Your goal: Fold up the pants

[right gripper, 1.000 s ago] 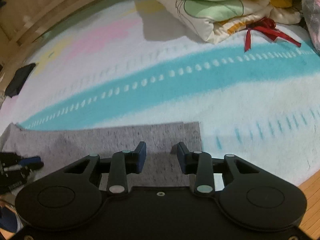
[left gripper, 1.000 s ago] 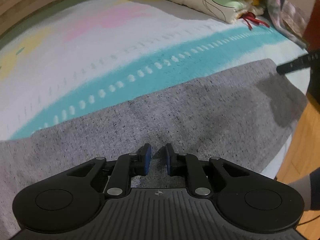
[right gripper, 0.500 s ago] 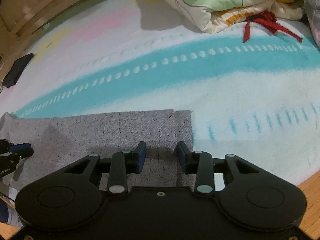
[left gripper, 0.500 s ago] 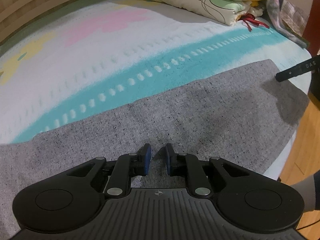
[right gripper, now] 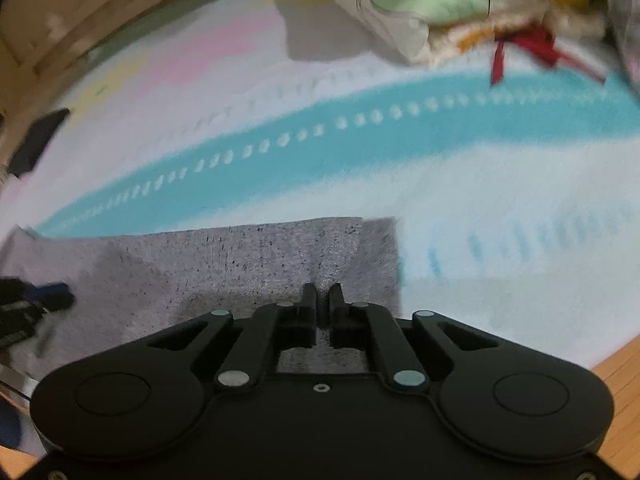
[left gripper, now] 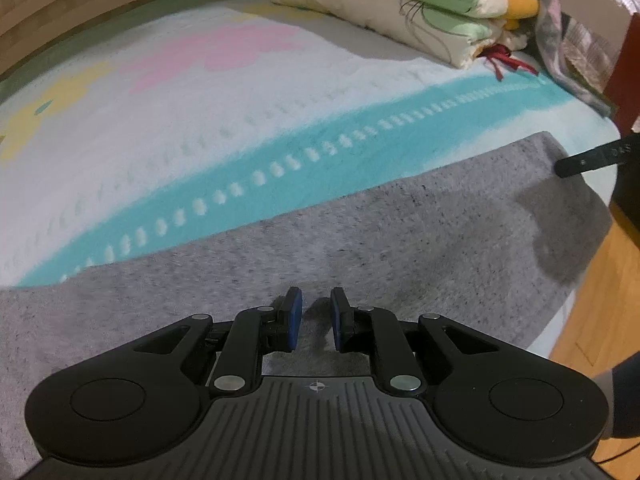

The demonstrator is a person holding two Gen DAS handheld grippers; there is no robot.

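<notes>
- The grey pants (left gripper: 400,240) lie flat in a long strip along the lower half of both views, on the pastel blanket (left gripper: 200,120) with its teal band
- The left gripper (left gripper: 313,312) sits low over the cloth at lower centre with a narrow gap between its blue pads; cloth shows through the gap, and I cannot tell if any is pinched
- The right gripper (right gripper: 323,304) is low at lower centre of its view, jaws almost together near the pants' right end; whether a fold of cloth lies between them is hidden, and the view is blurred
- To do this step well, I judge each gripper should take the near edge through all layers, then both should lift together and carry it evenly so the edges meet
- A folded quilt (left gripper: 400,4) with a red ribbon (left gripper: 504,62) sits at upper right, well apart from the pants
- The wooden floor (left gripper: 592,320) shows at lower right; the strip's end lies close to the bed edge there and could slip off, I think
</notes>
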